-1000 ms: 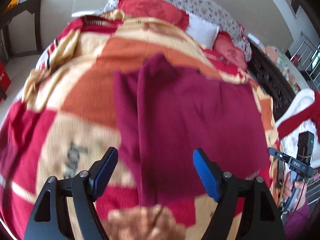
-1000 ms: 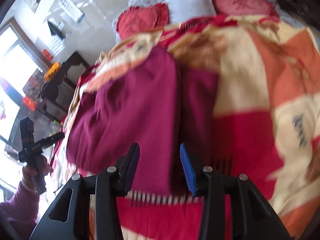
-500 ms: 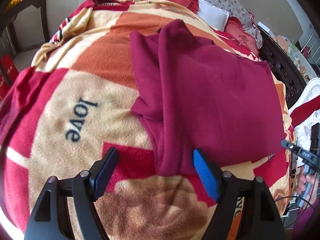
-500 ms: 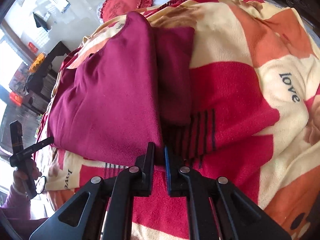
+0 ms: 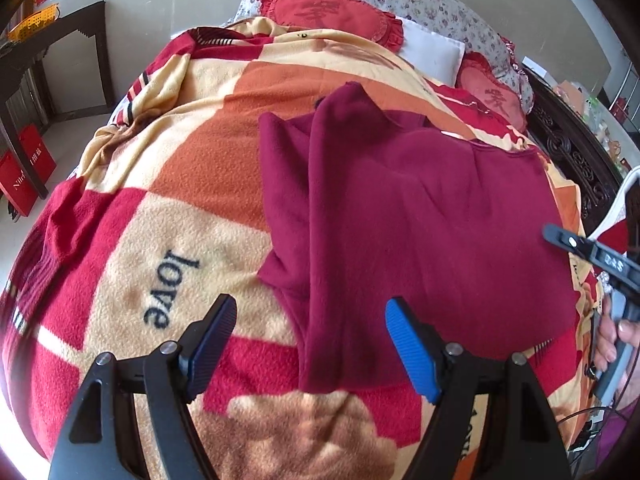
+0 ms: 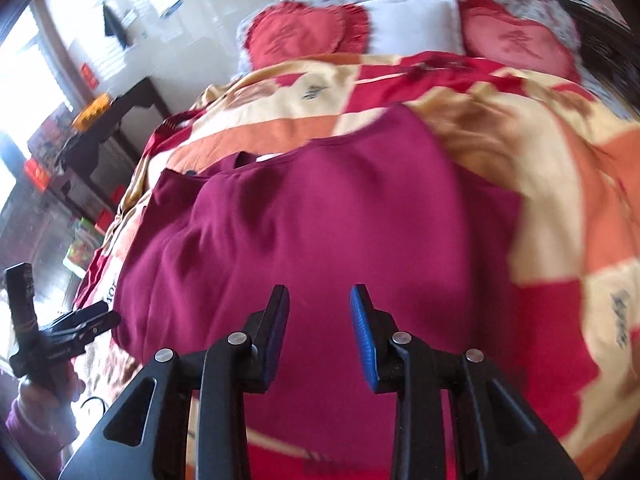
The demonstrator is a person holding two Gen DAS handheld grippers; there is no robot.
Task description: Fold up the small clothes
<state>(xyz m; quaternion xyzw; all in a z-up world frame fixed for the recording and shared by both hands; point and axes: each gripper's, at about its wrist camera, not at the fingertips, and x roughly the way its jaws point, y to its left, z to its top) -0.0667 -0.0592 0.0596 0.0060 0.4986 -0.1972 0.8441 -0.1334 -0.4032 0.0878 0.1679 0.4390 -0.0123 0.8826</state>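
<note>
A dark red garment point(image 5: 420, 216) lies spread on the patterned blanket point(image 5: 168, 208) of a bed, with one side strip folded along its left edge. My left gripper point(image 5: 310, 336) is open and empty, above the garment's near corner. The garment also fills the right wrist view point(image 6: 320, 216). My right gripper point(image 6: 320, 320) is open and empty, hovering over the garment's near part. The right gripper shows at the far right of the left wrist view point(image 5: 592, 256).
Red heart cushions point(image 5: 328, 12) and a white pillow point(image 5: 432, 50) lie at the bed's head. A dark table point(image 5: 48, 48) and red bags point(image 5: 24, 172) stand left of the bed. A dark carved bed frame point(image 5: 568, 152) runs along the right.
My right gripper was shut at the garment's edge half a second ago; now it is open and has moved over the garment. My left gripper stayed open and shifted only slightly.
</note>
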